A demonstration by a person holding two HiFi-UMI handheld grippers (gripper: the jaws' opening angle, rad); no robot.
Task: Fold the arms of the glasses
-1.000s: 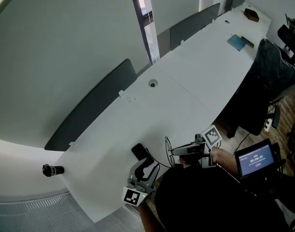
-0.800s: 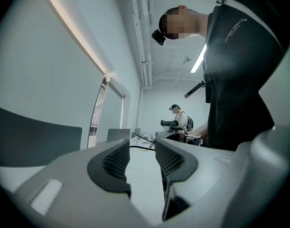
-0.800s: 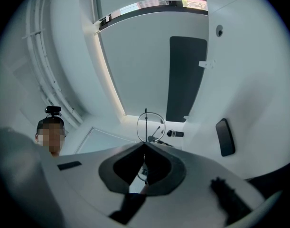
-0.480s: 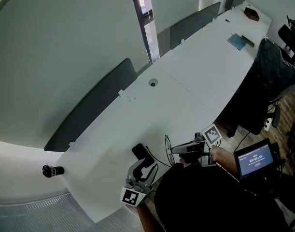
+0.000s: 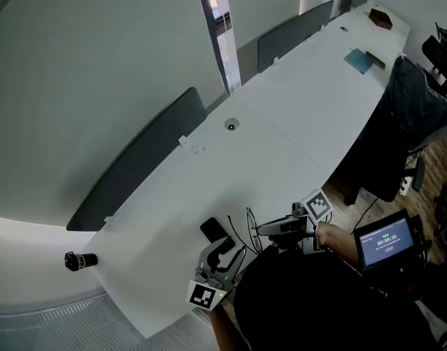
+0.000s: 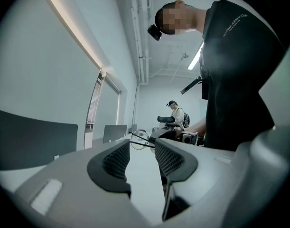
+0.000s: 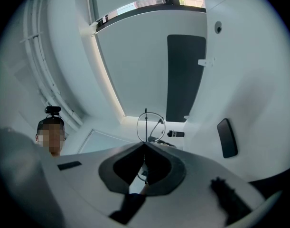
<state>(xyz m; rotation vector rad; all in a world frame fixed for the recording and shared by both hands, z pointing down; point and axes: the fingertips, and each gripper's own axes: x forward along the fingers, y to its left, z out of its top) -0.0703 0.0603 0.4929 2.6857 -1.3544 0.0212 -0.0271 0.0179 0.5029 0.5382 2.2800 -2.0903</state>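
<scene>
Glasses (image 7: 151, 126), pinched steady by right tool (image 7: 145, 145) above table (image 5: 282, 123); left tool (image 6: 141, 156) wide, empty, poised to fold an arm.

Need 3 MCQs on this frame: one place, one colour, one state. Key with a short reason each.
1. Where does the black phone lie?
A. On the table, beside the left gripper
B. On a chair
C. On the floor

2. What colour is the table top?
A. Brown
B. White
C. Black

3. How do the left gripper's jaws stand?
A. Shut on the phone
B. Shut, empty
C. Apart, nothing between them

Key:
1 A: the head view shows it flat on the table by that gripper.
2 B: the whole top is plain white.
3 C: its own view shows a clear gap, while the glasses sit clamped in the right gripper.
</scene>
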